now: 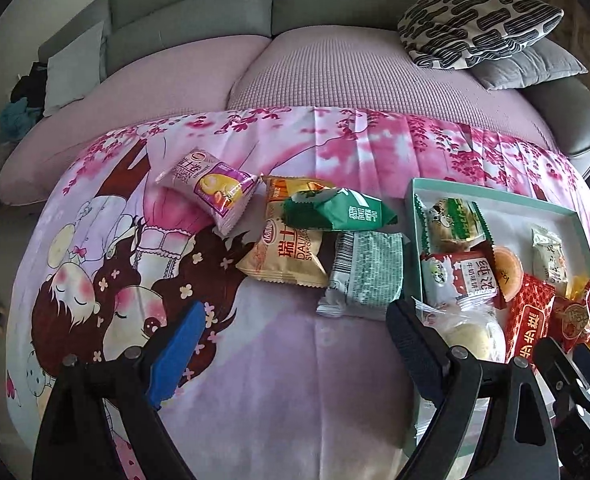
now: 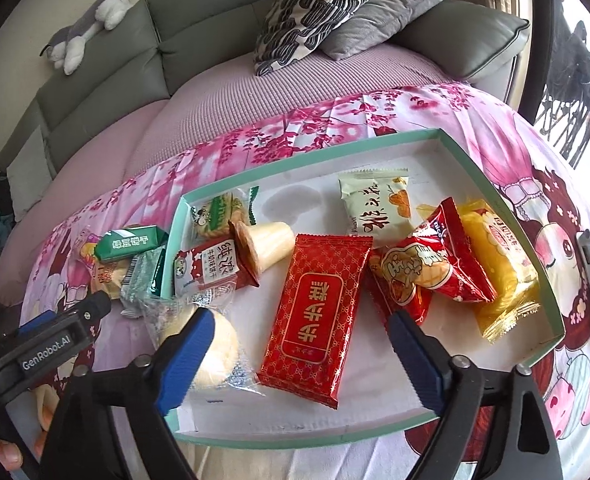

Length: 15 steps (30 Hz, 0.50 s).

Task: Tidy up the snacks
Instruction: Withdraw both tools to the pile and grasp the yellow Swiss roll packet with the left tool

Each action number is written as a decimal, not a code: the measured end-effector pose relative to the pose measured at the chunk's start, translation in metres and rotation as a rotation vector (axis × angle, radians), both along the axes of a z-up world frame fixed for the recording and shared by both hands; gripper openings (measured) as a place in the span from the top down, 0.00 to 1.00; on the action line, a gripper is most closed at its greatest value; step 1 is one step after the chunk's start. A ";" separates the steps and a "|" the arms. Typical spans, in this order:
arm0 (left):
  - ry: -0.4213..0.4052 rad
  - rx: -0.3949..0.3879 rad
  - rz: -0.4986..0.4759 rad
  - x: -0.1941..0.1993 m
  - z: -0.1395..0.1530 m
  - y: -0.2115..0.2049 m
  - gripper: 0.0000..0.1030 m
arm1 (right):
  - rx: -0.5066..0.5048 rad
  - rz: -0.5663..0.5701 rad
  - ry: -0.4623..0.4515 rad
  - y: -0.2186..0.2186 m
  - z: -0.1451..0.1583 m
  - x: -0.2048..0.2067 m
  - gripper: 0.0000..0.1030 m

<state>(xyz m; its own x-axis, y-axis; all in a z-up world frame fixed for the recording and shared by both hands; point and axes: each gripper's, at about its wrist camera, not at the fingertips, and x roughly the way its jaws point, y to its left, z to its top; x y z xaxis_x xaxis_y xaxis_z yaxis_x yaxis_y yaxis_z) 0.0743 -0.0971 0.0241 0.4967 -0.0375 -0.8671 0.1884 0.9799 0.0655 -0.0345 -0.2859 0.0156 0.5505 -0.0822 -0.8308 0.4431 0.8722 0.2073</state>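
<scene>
The snacks are split between a shallow mint-green box (image 2: 507, 200) and the pink printed cloth (image 1: 279, 380) beside it, both lying on a sofa seat. Inside the box, the right wrist view shows a flat red packet with gold lettering (image 2: 319, 316) lying near the middle of the white floor, directly between the spread fingers of the right gripper (image 2: 301, 326); its blue pads stand wide on either side of the packet and press on nothing. To the packet's left a clear-wrapped pale round cake (image 2: 219, 344) sits partly behind the left-hand finger, and above it lie a red and white milk biscuit pack (image 2: 207, 272), a small jelly cup (image 2: 267, 248) on its side and a green-edged biscuit pack (image 2: 219, 212). To the right sit a cream packet (image 2: 379, 208), two red crinkled packs (image 2: 435, 264) and a yellow wrapped cake (image 2: 499, 280) against the box's far wall. On the cloth outside the box, the left wrist view shows four or five loose packs in a cluster: a purple one (image 1: 211, 188), a green one (image 1: 339, 212) resting over an orange one, a beige pack (image 1: 287, 256) and a silver-green pack (image 1: 363, 276) just beside the box's wall. The left gripper (image 1: 291, 356) hovers over bare cloth with its jaws wide and empty. A patterned cushion (image 1: 479, 24) lies at the sofa's far end.
</scene>
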 end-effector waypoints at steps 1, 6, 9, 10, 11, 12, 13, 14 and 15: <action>-0.001 0.000 0.003 0.000 0.000 0.000 0.10 | -0.001 -0.002 -0.001 0.000 0.000 0.000 0.04; -0.015 -0.011 0.010 0.002 -0.001 0.002 0.03 | -0.008 -0.001 -0.017 0.000 0.001 0.000 0.00; -0.019 -0.037 0.013 0.002 0.002 0.005 0.03 | -0.017 0.003 -0.027 0.001 0.002 0.000 0.00; -0.019 -0.046 0.014 0.003 0.003 0.006 0.03 | -0.017 0.004 -0.029 0.001 0.003 0.000 0.00; -0.019 -0.051 0.016 0.004 0.004 0.007 0.03 | -0.015 0.006 -0.032 0.002 0.003 0.000 0.00; -0.020 -0.051 0.016 0.004 0.005 0.008 0.03 | -0.015 0.009 -0.036 0.003 0.004 0.001 0.00; -0.019 -0.049 0.014 0.006 0.006 0.010 0.03 | -0.018 0.010 -0.040 0.004 0.004 0.001 0.00; -0.018 -0.050 0.015 0.007 0.007 0.012 0.03 | -0.022 0.012 -0.042 0.005 0.005 0.002 0.00; -0.017 -0.055 0.020 0.009 0.009 0.016 0.03 | -0.026 0.013 -0.046 0.006 0.006 0.002 0.00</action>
